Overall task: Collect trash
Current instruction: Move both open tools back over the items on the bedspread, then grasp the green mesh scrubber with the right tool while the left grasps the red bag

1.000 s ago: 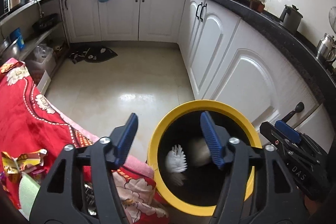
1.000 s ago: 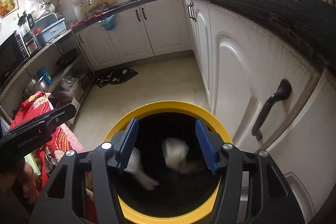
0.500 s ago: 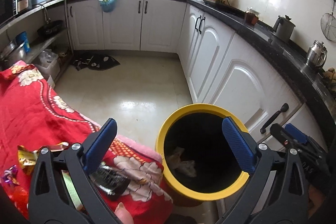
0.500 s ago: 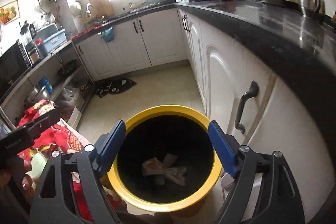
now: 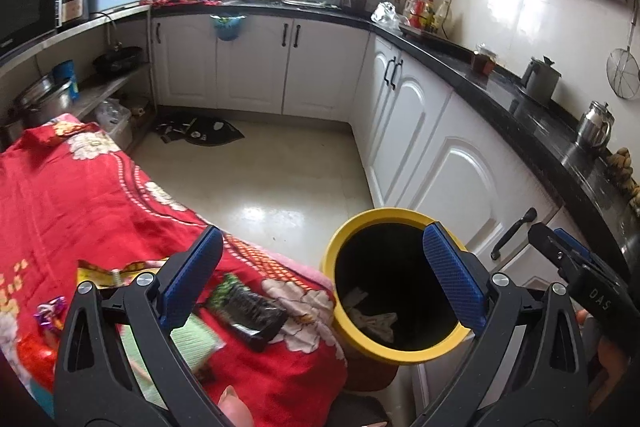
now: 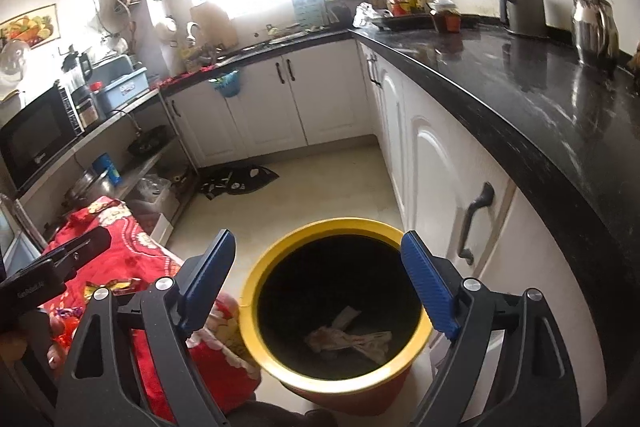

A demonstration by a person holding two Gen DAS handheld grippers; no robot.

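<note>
A yellow-rimmed bin (image 5: 400, 213) (image 6: 320, 223) stands on the floor between a red flowered blanket (image 5: 80, 195) and the white cabinets. Crumpled paper scraps (image 5: 376, 321) (image 6: 348, 337) lie at its bottom. My left gripper (image 5: 320, 247) hangs open and empty above the blanket's edge and the bin. My right gripper (image 6: 318, 243) is open and empty over the bin's mouth. On the blanket lie a black wrapper (image 5: 248, 311), a green packet (image 5: 192, 343), a yellow wrapper (image 5: 108, 273) and a shiny purple wrapper (image 5: 50, 313).
White cabinets (image 5: 460, 167) under a black counter (image 6: 540, 99) run along the right, close behind the bin. A dark mat (image 5: 200, 131) lies on the pale floor farther back. Shelves with a microwave (image 6: 36, 139) and pots line the left wall.
Both grippers opened wider and rose up and back from the bin. The white scraps that were dropping between the jaws now rest on the bin's bottom.
</note>
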